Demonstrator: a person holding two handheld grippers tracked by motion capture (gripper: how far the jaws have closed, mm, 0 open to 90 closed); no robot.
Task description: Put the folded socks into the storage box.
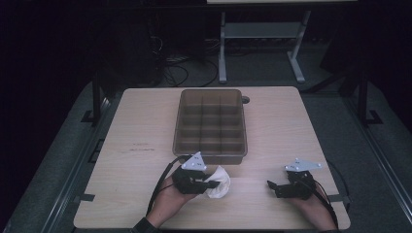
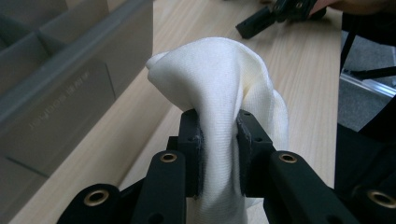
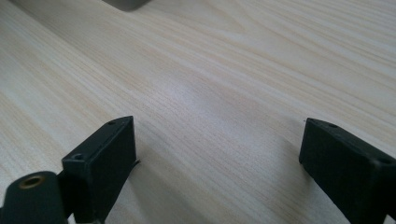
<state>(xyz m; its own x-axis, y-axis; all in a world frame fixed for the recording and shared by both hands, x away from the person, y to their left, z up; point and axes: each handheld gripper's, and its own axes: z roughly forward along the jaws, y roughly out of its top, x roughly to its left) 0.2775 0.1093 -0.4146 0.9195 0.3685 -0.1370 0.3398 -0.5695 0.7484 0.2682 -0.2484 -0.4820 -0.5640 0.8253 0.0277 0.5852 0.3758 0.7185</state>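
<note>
A bunched white cloth (image 1: pixel 218 183) is pinched between the jaws of my left gripper (image 1: pixel 213 184), near the table's front edge, just in front of the grey tray (image 1: pixel 210 154). In the left gripper view the cloth (image 2: pixel 224 79) bulges above the two pads (image 2: pixel 198 154) that press on it from both sides. My right gripper (image 1: pixel 272 187) rests low over the table at the front right, pointing left. In the right gripper view its jaws stand wide apart with bare wood between them (image 3: pixel 217 140).
The grey divided tray has several compartments and sits at the table's middle, its wall (image 2: pixel 70 93) close on the left in the left gripper view. The wooden table (image 1: pixel 136 141) has free room left and right of the tray. A desk frame (image 1: pixel 262 34) stands beyond.
</note>
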